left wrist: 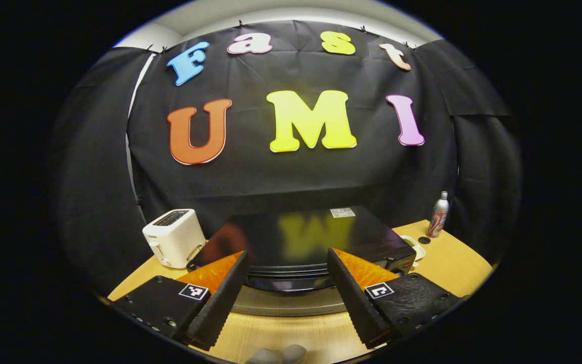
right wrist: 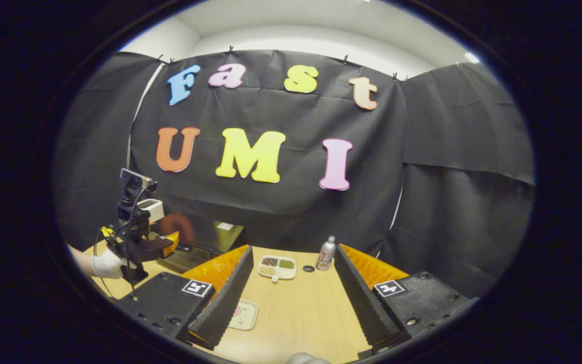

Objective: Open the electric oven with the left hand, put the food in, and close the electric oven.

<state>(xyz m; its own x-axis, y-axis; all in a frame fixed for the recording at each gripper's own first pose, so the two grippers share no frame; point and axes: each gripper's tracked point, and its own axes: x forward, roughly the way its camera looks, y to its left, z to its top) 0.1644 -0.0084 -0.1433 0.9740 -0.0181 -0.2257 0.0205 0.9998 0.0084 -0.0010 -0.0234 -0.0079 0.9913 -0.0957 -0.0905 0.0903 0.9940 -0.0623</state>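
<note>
Facing oven [left wrist: 296, 242] (left fingers [left wrist: 220, 298] apart)

In the left gripper view we find the electric oven [left wrist: 301, 242] on the table [left wrist: 452, 258] straight ahead of the left gripper [left wrist: 287, 293], whose spread fingers flank the oven's front, with a toaster [left wrist: 175, 237] just beside the oven on its left and a divided dish [left wrist: 414, 246] and a bottle [left wrist: 438, 215] to its right, the bottle farther back near the wall. In the right gripper view we see the right gripper [right wrist: 291, 298] over the table with a small tray [right wrist: 244, 314] near its left finger, the dish and bottle ahead, and the left gripper at the oven far left.
</note>
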